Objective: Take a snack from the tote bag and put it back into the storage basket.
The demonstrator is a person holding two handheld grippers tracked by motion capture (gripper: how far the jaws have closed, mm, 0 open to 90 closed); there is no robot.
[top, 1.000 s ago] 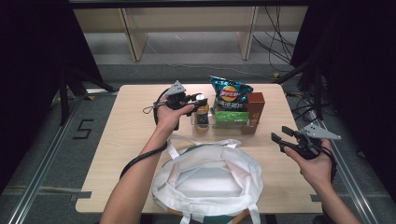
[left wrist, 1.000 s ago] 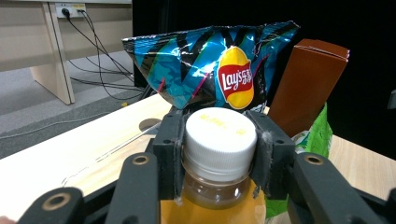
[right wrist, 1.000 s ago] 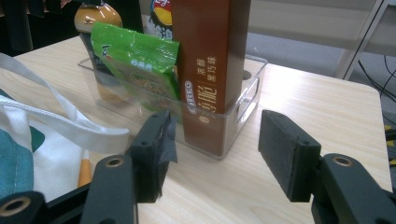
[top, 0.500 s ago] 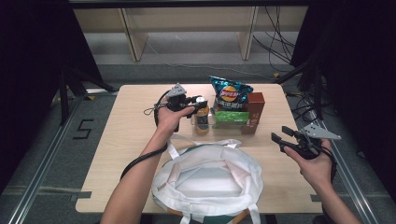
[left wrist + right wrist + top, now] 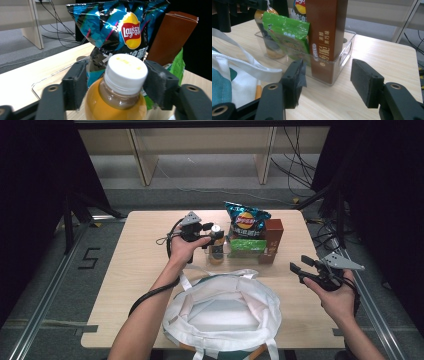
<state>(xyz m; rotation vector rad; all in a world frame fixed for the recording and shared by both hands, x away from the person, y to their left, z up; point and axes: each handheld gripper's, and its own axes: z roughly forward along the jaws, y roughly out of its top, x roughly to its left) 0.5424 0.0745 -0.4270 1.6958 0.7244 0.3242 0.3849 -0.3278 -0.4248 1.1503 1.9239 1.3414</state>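
— Left tool has its jaws either side of the juice bottle, right at the white cap. The pads sit against the cap or a hair off it; I cannot tell whether they press yet.

— Where does the bottle stand?

— Upright at the left end of the clear bin, with the Lay's chip bag behind the bin's middle, the green snack packet inside it, and the brown Oreo box at its right end. The white tote bag lies open on the desk, just in front of the bin.

— How will it handle?

— Full of orange drink, so I'd judge it heavy for its size, stiff, and smooth plastic that may slip. Gripping under the cap's ridge at the neck seems safest; the cap's side alone could slide, and the hanging body may swing.

— And the right tool?

— Wide open, holding nothing, hovering to the right of the bin, well apart from it.
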